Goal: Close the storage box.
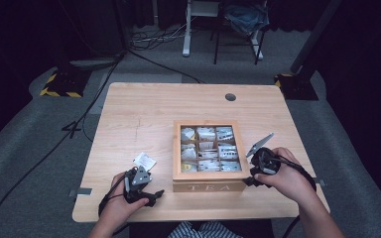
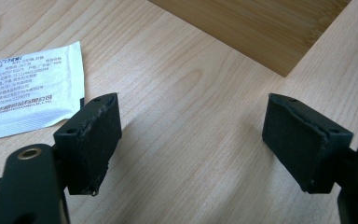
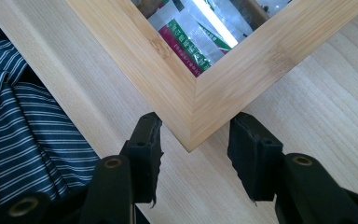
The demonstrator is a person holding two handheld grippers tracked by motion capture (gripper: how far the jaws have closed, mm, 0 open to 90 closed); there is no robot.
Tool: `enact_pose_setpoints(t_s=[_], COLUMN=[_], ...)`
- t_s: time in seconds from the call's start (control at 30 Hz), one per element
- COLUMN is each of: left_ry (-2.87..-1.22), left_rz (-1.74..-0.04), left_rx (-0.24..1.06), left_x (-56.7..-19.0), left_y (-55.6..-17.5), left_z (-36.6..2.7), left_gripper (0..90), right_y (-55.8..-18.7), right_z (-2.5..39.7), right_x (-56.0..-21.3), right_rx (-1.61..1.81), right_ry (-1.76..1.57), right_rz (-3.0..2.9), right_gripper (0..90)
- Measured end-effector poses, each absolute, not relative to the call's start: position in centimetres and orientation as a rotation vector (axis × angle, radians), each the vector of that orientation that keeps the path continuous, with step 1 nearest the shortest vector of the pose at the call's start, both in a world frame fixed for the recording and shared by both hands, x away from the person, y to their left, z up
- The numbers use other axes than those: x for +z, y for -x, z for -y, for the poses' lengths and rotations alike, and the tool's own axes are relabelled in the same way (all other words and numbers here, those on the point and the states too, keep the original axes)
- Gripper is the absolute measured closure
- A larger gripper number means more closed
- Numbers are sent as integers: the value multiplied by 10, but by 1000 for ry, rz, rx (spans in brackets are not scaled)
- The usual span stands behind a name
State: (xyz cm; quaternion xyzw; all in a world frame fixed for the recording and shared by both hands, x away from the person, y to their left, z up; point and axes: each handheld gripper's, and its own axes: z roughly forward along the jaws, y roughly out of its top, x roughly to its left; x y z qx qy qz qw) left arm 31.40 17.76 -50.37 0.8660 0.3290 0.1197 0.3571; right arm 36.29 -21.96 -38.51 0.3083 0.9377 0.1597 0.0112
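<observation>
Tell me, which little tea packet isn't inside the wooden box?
The white packet lying alone on the table, just left of the tea box and beside the left gripper. All the other packets sit in the box's compartments.

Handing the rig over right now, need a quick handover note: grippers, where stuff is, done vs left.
Left gripper: open, holds nothing, low over the table left of the tea box.
Right gripper: jaws straddle the box's near right corner, not visibly clamped.
One white sachet lies loose on the table just beside the left gripper's jaws. The box's compartments already hold sachets.
Done: nothing gripped yet.
Left, probably: pick up the loose sachet and put it in the box while the right gripper steadies the corner.
</observation>
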Motion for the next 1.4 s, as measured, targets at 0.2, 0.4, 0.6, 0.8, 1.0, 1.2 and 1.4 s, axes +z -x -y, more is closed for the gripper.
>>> enact_pose_setpoints(t_s=[0.2,0.4,0.6,0.8,1.0,1.2,1.4], left_ry=[-2236,-2236,-2236,-2236,-2236,-2236,-2230], left_rz=[-849,-849,-849,-849,-850,-850,-866], left_rx=[309,309,309,309,311,318,318], left_x=[-504,-504,-504,-504,-504,-504,-504], left_y=[-314,-314,-314,-314,-314,-313,-311], left_z=[-178,-178,-178,-178,-177,-179,-180], left_gripper=[203,204,203,204,204,205,205], right_y=[-364,-364,-365,-365,-365,-369,-373], right_z=[218,217,216,218,227,233,237], right_x=[-387,-389,-392,-397,-389,-377,-367], right_rx=[482,466,454,479,547,728,851], right_ry=[-959,-953,-954,-974,-962,-943,-919], right_rz=[-2932,-2937,-2942,-2934,-2908,-2781,-2695], right_gripper=[553,553,552,489,416,379,376])
